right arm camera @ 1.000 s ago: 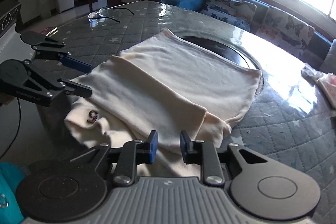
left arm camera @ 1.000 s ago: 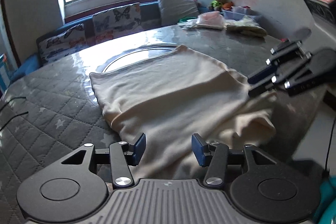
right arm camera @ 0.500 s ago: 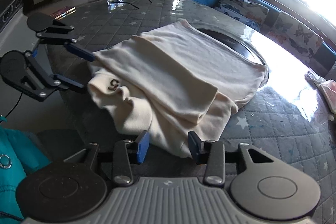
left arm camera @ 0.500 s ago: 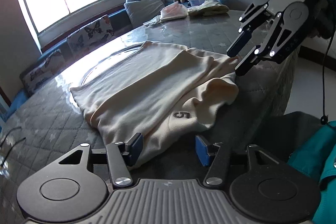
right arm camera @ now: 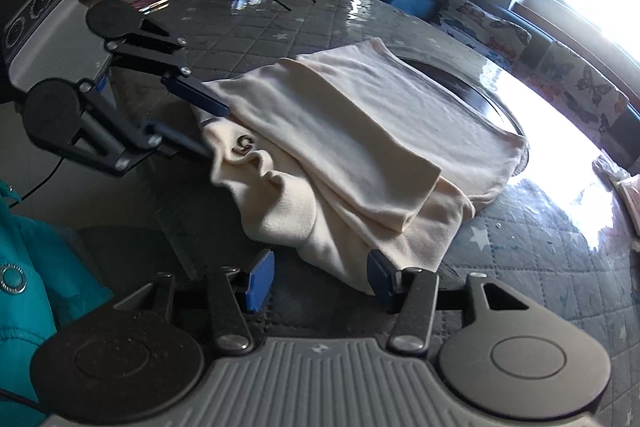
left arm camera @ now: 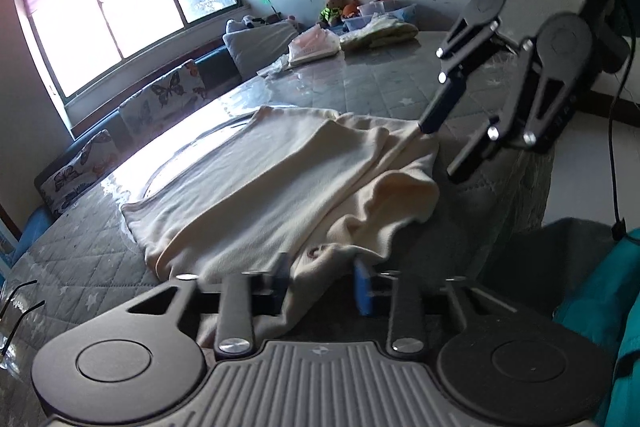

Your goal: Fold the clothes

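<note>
A cream garment [right arm camera: 360, 131] lies on the quilted tabletop [right arm camera: 304, 23], already folded lengthwise, with its near end hanging over the tabletop edge toward the person. A small "5" mark [right arm camera: 243, 145] shows on the hanging part.

The left tongs [right arm camera: 206, 129] are at the left corner of that near end. Their fingers are spread, one above the cloth edge and one below it, so the cloth sits between them but is not yet pinched. In the left wrist view the cloth also passes between the two blue pads [left arm camera: 362, 289], which are apart.

The right tongs [right arm camera: 320, 277] are spread wide too. They are at the right corner of the hanging end; the right pad touches the cloth, and nothing is held.

By my judgement, the step in hand is taking hold of the two near corners, in order to fold the hanging end up and over the flat part. The next move calls for both tongs to press together on the corners, catching all layers, and then to lift and carry the end away from the person evenly, so the fold stays straight.
</note>
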Action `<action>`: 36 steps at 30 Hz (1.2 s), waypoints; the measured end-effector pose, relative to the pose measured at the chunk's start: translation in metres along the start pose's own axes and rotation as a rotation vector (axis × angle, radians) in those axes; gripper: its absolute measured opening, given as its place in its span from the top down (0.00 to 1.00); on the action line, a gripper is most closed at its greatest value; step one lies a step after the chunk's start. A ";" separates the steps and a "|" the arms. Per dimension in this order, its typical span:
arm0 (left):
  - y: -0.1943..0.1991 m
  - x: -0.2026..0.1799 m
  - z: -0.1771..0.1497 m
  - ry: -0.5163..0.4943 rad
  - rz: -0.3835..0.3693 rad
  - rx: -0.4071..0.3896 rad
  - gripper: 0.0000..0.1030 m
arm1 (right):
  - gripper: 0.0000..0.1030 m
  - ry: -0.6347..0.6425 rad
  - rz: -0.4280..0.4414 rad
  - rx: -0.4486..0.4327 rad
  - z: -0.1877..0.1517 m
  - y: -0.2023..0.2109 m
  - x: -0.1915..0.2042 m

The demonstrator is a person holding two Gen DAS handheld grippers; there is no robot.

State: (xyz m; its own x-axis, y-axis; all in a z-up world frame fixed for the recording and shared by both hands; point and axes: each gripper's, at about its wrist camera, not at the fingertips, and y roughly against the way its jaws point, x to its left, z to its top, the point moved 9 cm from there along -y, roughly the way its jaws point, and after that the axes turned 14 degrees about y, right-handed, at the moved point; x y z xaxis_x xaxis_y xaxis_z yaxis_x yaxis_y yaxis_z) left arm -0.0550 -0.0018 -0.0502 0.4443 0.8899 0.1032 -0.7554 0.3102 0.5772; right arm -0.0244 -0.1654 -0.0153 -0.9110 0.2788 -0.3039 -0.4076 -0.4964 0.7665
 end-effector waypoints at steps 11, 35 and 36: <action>-0.003 0.028 0.029 0.182 0.000 -0.050 0.87 | 0.49 0.068 -0.039 -0.047 0.008 -0.006 0.005; -0.002 0.027 0.001 0.105 -0.005 -0.003 0.53 | 0.90 -0.106 -0.007 -0.154 0.032 -0.019 -0.032; -0.004 0.028 -0.002 0.098 0.004 0.005 0.53 | 0.90 -0.110 -0.008 -0.157 0.033 -0.018 -0.033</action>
State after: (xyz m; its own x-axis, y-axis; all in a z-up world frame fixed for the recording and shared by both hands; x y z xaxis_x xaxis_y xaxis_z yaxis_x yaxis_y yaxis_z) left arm -0.0404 0.0225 -0.0510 0.3920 0.9196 0.0261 -0.7548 0.3053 0.5806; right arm 0.0149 -0.1382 -0.0007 -0.8990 0.3670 -0.2390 -0.4272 -0.6138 0.6639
